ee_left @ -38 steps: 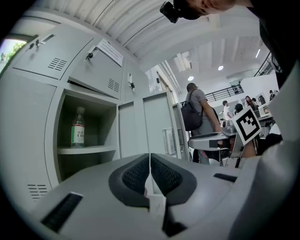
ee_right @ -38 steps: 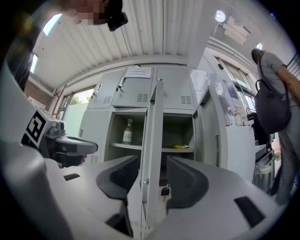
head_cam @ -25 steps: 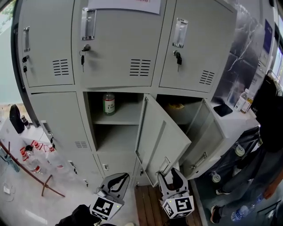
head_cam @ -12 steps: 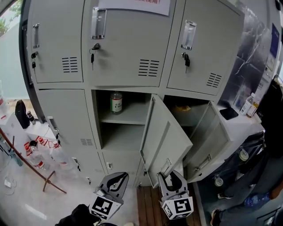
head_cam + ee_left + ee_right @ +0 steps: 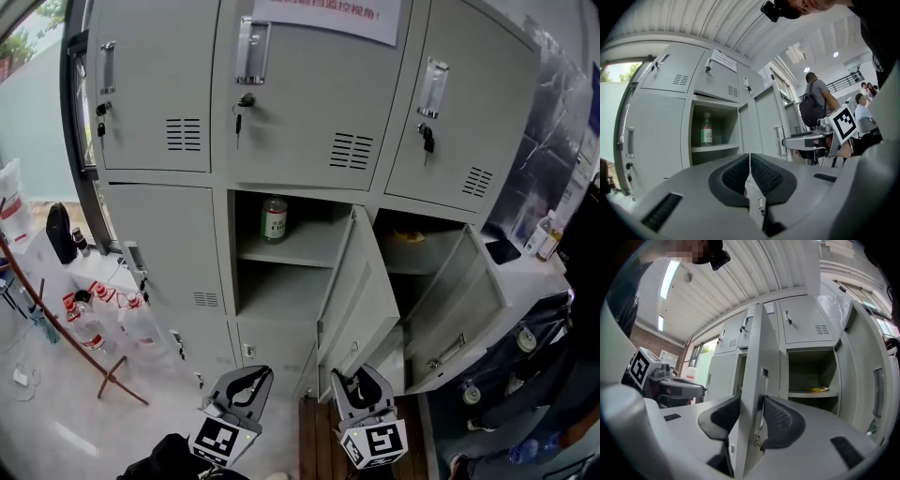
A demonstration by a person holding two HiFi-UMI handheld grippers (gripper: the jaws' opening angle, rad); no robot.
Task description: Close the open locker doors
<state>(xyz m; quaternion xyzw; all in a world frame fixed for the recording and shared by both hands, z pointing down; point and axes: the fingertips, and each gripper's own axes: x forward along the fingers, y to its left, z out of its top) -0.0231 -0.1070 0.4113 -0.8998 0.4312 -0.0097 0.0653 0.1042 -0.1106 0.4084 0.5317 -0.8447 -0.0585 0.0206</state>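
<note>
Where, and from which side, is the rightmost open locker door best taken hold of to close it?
Probably its free edge, next to the handle, approached from the front, one jaw on each face. The right door is a thin flat sheet swung out from the locker, so that edge points out to the front.

Two locker doors (image 5: 361, 286) (image 5: 459, 300) stand open, three upper doors (image 5: 305, 103) shut, one bottle (image 5: 274, 218) shelved, two claws (image 5: 247, 375) (image 5: 356, 378).
</note>
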